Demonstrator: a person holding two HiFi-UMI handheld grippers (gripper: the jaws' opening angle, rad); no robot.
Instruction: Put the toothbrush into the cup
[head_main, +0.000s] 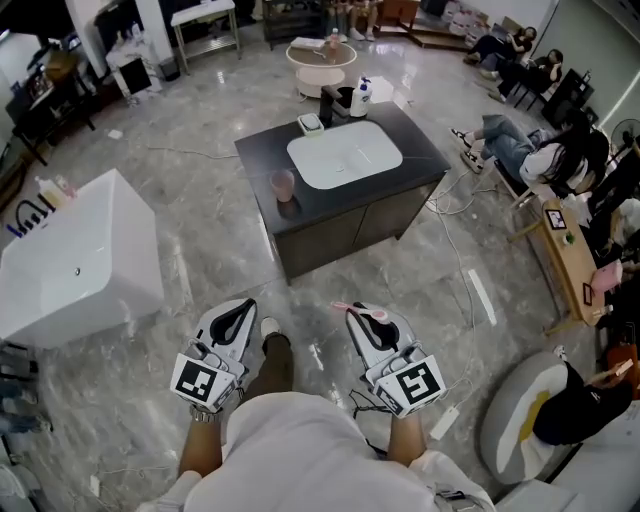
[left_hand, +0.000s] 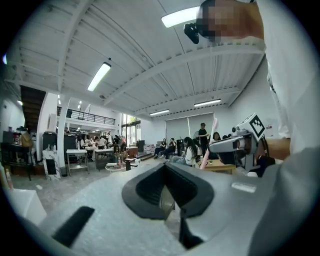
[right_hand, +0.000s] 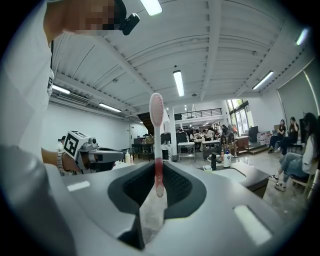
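**Toothbrush gripped in the right tool, cup well ahead on the desk**

The right tool (right_hand: 159, 186) is clamped on the lower handle of the pink toothbrush (right_hand: 157, 145). The brush sticks straight out beyond the jaws, its head farthest from the tool. The left tool (left_hand: 170, 192) has its jaws together with nothing between them.

The pink cup (head_main: 284, 185) stands well ahead of both tools, near the corner of the dark desk (head_main: 420, 150) closest to the left tool and just beside the white basin (head_main: 345, 155).

The step in hand looks like the carry. It calls for a firm grip, closing on the desk, tipping the brush down over the cup's mouth, and opening only once its end is inside. The cup looks light, so a sideways knock could tip it.

The handle's end is buried between the jaws. Which way the bristles face is unclear, and the right gripper view does not show the cup plainly.
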